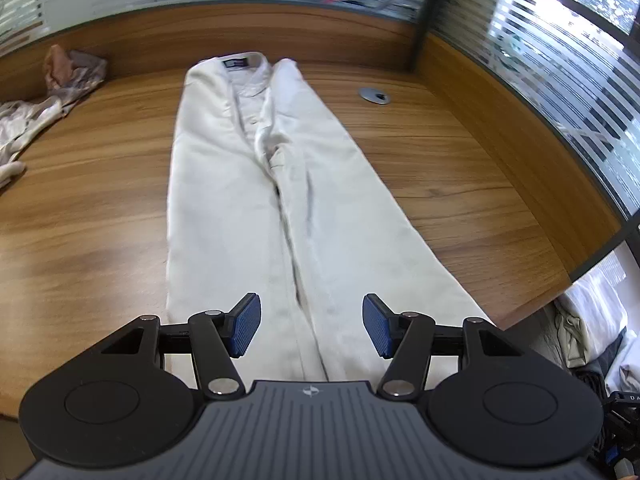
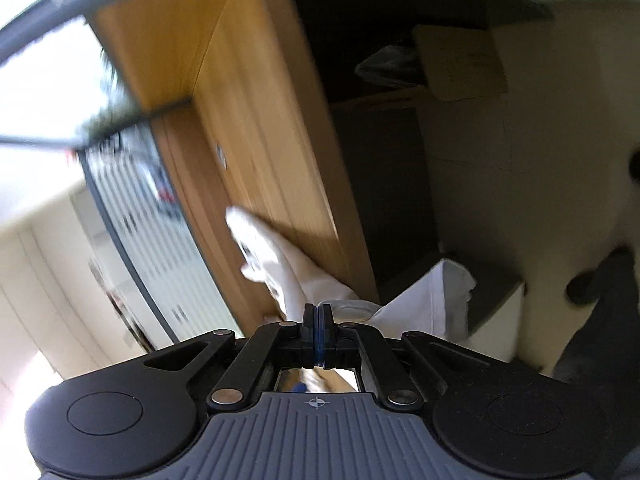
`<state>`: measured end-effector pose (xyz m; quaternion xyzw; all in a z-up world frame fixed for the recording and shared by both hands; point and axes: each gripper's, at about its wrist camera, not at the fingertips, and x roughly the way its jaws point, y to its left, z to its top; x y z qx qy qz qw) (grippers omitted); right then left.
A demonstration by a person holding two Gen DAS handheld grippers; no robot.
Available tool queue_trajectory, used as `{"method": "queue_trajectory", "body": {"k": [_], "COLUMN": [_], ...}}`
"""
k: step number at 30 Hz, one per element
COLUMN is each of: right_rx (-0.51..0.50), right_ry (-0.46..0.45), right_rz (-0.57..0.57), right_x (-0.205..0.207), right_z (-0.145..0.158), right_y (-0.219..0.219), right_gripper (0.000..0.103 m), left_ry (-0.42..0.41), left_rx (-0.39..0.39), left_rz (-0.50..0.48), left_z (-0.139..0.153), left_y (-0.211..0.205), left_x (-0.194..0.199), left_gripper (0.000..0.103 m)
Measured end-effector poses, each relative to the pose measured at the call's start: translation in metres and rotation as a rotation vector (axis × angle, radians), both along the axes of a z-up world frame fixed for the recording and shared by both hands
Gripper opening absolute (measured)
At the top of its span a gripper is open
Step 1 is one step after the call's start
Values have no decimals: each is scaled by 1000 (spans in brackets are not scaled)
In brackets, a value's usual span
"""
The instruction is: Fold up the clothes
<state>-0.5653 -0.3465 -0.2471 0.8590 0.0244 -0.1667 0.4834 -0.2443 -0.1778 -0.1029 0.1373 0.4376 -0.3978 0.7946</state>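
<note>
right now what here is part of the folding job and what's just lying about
Part of the job:
white trousers
left tool, open
right tool, shut

Just lying about:
crumpled garment
round metal cap in the table
cardboard piece

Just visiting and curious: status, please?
Left gripper open over white trousers. Right gripper shut, nothing seen gripped. Crumpled clothes lie aside.

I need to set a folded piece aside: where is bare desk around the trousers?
Bare wood lies right of the white trousers, around the round grommet, up to the partition. Left of them there is a wide patch too. The far-left corner is crowded by the crumpled clothes.
</note>
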Motion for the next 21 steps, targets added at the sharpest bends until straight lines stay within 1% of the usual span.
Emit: {"method": "queue_trajectory", "body": {"k": [4,7,8,10,14,17,21], "right_rx": [148,213,162,60,-162,-336,-586], "right_ry": [25,123,185,301,432,499,535], "right_rz": [-187,-176,-125,-30,150,287,491], "right_x": [-17,-20,-19,-19,-12,9,21], "right_z": [-14,-29,-28,-24,-7,10,30], "right_y": [27,36,32,26,15,6,-1], "right_gripper": [2,3,6,6,6,6,7], "left_ry": [-7,3,9,7,11,-2,-34], "left_rx": [5,3,5,-9,-22,-32,-43], "left_rz": [-47,-71,-79,-101,-95,-81,-59], "left_z": [-1,-3,-4,-4,-5,-5,-5], "left_y": [-12,-16,-16,-12,4,24,57], "left_x": [3,9,11,15,23,28,28], "left_gripper": [62,62,62,62,62,62,62]}}
